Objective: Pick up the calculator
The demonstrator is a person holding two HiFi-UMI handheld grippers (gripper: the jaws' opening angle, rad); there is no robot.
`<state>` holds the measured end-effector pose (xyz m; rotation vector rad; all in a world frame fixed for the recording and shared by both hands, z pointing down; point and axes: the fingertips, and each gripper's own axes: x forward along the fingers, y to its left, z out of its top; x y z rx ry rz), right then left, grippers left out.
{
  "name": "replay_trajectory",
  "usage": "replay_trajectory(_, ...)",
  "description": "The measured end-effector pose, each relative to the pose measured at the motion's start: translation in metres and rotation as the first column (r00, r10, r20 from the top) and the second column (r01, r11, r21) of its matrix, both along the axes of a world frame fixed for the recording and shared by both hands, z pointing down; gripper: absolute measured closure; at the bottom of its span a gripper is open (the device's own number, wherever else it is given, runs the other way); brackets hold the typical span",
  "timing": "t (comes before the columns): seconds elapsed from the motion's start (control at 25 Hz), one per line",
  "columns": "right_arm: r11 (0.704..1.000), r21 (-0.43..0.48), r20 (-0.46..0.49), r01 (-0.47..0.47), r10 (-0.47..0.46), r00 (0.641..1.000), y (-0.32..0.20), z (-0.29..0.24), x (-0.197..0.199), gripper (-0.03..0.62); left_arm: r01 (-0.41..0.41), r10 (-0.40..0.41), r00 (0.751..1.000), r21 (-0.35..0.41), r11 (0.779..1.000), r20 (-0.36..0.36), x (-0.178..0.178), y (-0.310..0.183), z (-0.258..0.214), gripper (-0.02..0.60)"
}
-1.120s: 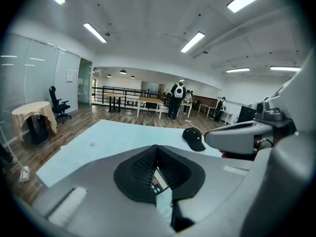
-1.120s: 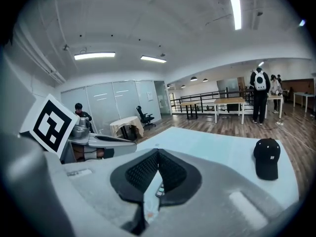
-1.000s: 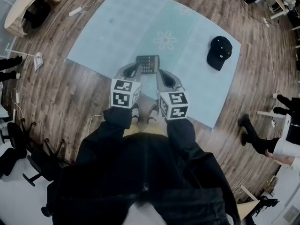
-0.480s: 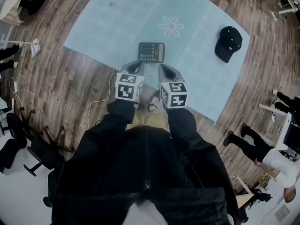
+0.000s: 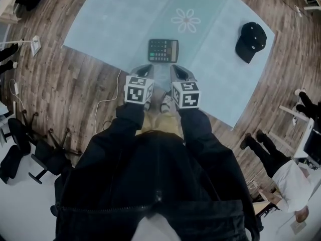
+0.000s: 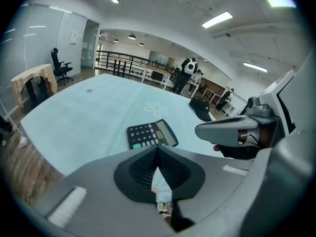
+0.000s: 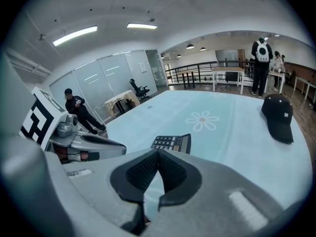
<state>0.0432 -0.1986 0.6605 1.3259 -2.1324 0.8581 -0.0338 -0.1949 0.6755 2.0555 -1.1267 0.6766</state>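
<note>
In the left gripper view the left claw (image 6: 158, 149) covers the near edge of the calculator (image 6: 150, 134). In the right gripper view the right claw (image 7: 158, 154) hides its lower rows of keys. Its key labels are too small to read in any view. In the head view the pale blue mat (image 5: 125, 24) runs off the top edge and the two claws cover part of the person's shoes (image 5: 165, 103). The emblem on the black cap (image 5: 251, 41) is too small to make out.
</note>
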Motion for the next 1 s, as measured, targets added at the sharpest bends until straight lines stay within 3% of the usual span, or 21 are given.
replay_trajectory(0.72,0.994,-0.108,-0.033,-0.035,0.031,0.999,-0.041,0.052,0.017,0.589,0.003,-0.002,1.000,-0.083,0.997,0.007,-0.008,-0.038,0.034,0.583)
replay_trajectory(1.0,0.985,-0.163,-0.045,-0.058,0.051,0.998,-0.050,0.075,0.025,0.528,-0.007,0.008,1.000,-0.110,0.994,0.009,-0.005,-0.044,0.044,0.583)
